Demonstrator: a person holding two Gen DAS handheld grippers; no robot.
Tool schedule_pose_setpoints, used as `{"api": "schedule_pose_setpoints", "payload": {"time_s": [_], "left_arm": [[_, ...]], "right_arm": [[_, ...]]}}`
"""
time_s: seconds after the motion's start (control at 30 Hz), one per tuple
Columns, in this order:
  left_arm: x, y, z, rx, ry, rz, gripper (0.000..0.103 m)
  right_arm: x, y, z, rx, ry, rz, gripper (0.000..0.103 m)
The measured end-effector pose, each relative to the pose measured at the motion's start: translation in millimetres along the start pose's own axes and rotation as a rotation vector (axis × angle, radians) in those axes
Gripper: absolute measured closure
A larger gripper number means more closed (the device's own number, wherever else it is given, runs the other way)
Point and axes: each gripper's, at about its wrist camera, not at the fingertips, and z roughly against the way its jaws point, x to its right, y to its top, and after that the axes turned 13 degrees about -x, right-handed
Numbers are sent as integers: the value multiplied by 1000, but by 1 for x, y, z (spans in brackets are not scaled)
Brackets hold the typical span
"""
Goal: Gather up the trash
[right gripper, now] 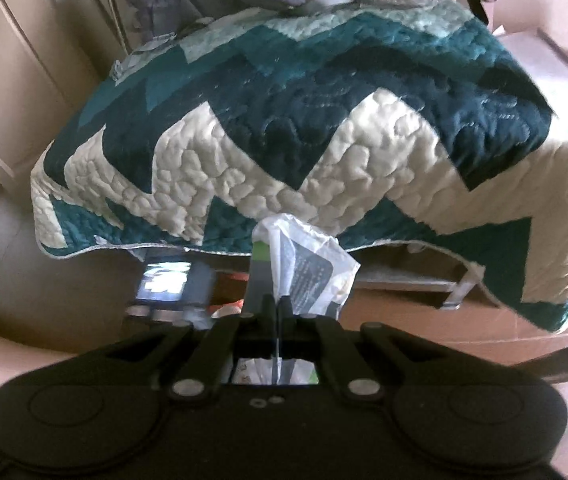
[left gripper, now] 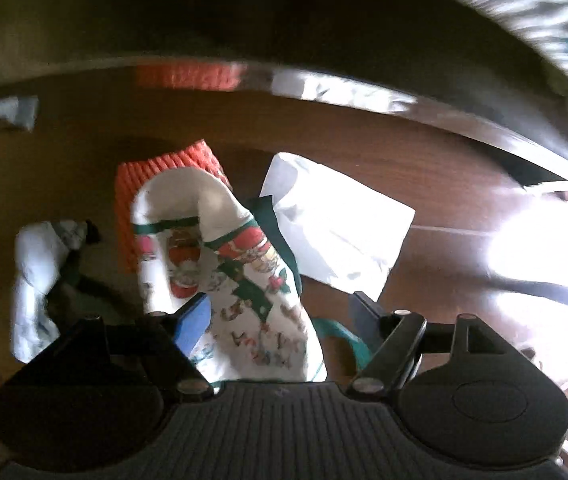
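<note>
Right now the biggest thing I see is the chevron quilt [right gripper: 284, 120] filling the upper half of the right wrist view, draped over a bed above the wooden floor [left gripper: 423, 168]. At lower centre of that view my right gripper [right gripper: 278, 304] is clenched on a crumpled plastic wrapper [right gripper: 307, 264], which stands up from the fingertips. In the left wrist view, a printed paper cup [left gripper: 236, 280] in an orange corrugated sleeve [left gripper: 152, 172] runs from bottom centre up toward mid-frame, its long axis along the fingers, lying between the spread jaws of my left gripper [left gripper: 280, 312]; nothing is pinched yet. A white paper sheet [left gripper: 335, 220] lies just right of it, crumpled tissue [left gripper: 40, 272] to the left. I judge the left hand nearer, needing only to close.
</note>
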Motion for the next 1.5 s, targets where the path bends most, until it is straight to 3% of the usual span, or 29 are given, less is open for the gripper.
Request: {"api": "schedule_pose_setpoints", "payload": {"time_s": [0.13,0.3,0.37,0.5,0.57,0.7,0.87,1.13,1.5], "left_arm": [[2,12,-29,-42,54,67,27],[-3,18,-53,-75,70,109,29],[-2,20,-58,-81,78,103,46],[-2,18,-60,-75,81,106,72],[-2,16,-59,-75,84,102,91],[-6,8,-50,-71,70,94,98],[-15,-17,-10,-26,42,92,99],[-16,-81,92,101,-2,17,99],[-6,-198,240,335,-78,-178,99]], "right_arm": [[3,-1,-5,-27,21,-28,103],[10,-1,-13,-69,47,-82,103],[10,-2,-15,-77,49,-82,103],[10,-2,-18,-87,48,-87,103],[11,-2,-19,-88,42,-99,103],[12,-3,-21,-90,12,-99,103],[10,-6,-22,-78,-42,-73,103],[12,-8,-5,3,-87,-80,103],[-31,-33,74,165,-11,4,103]]}}
